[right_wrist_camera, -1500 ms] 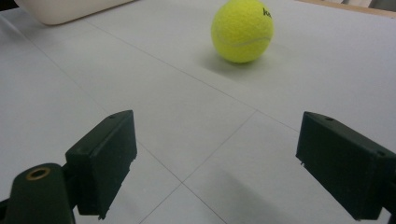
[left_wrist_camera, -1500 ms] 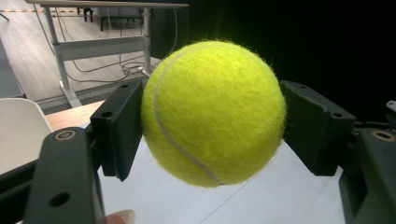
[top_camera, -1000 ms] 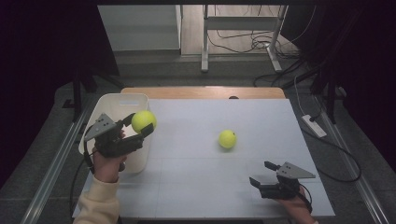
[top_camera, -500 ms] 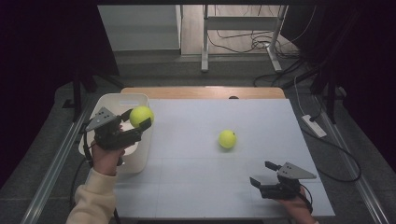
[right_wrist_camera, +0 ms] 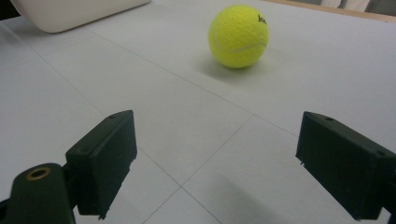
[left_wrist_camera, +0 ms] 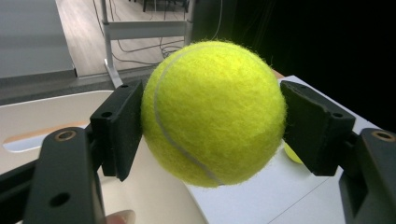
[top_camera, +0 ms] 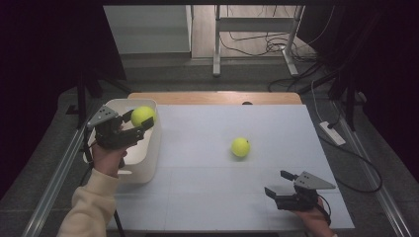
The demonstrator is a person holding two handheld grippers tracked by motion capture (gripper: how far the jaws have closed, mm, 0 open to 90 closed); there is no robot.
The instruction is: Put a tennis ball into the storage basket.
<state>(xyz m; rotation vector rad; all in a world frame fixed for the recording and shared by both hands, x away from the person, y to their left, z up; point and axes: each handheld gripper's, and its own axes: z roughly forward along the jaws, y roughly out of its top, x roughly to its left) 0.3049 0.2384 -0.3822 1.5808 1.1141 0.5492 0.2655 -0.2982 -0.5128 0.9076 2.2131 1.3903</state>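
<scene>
Carrying a ball to the bin

Our left gripper (top_camera: 137, 126) clamps one tennis ball (top_camera: 143, 116) over the white bin (top_camera: 148, 163); next we judge release. A second ball (top_camera: 240, 147) waits mid-worktop, our right gripper (top_camera: 280, 185) gaping empty nearby.

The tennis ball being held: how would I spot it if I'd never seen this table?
Find the white bin at the table's left edge. Above its rim, the left gripper clamps a yellow tennis ball between black jaws. The other ball lies loose on the white tabletop.
</scene>
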